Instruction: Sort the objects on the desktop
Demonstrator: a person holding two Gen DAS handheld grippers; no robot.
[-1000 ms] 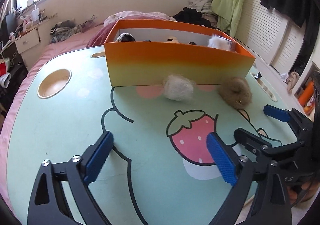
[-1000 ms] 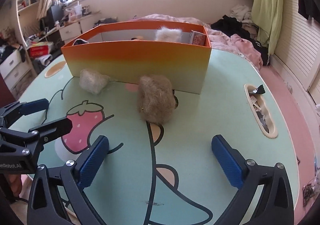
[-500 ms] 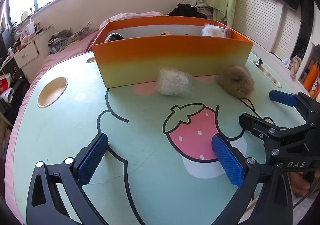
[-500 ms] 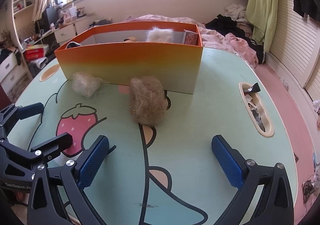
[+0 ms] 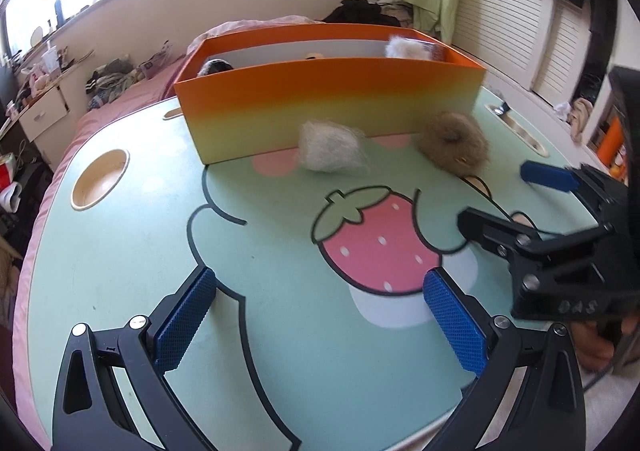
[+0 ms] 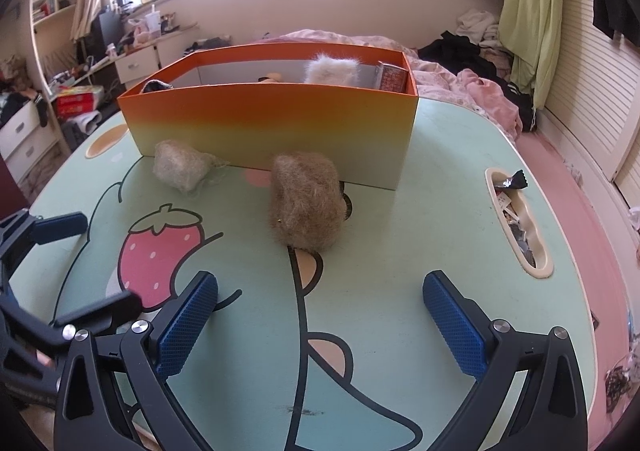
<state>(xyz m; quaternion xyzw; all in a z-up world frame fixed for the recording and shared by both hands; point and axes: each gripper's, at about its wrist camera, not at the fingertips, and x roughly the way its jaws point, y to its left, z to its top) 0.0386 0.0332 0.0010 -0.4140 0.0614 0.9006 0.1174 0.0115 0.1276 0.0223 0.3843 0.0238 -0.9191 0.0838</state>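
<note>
An orange-to-yellow box (image 5: 328, 107) (image 6: 272, 131) stands at the far side of the mint cartoon table (image 5: 132, 251) (image 6: 432, 219), with several items inside, among them a white fluffy one (image 6: 330, 69). A whitish fluffy ball (image 5: 330, 147) (image 6: 180, 167) and a brown fluffy ball (image 5: 456, 147) (image 6: 306, 207) lie on the table just in front of the box. My left gripper (image 5: 320, 323) is open and empty, near the table's front edge, well short of the whitish ball. My right gripper (image 6: 320, 327) is open and empty, short of the brown ball.
A round cup recess (image 5: 100, 179) lies at the table's left, a long slot (image 6: 516, 219) with wrappers at its right. A bed with pink bedding (image 6: 460, 79) and clothes lies behind the box. A hand (image 5: 596, 339) holds the other gripper at right.
The left wrist view has rolled and shifted slightly, bringing the box more level and centred; its jaws stand a little wider. The right view has barely changed. The fluffy balls have not moved.
</note>
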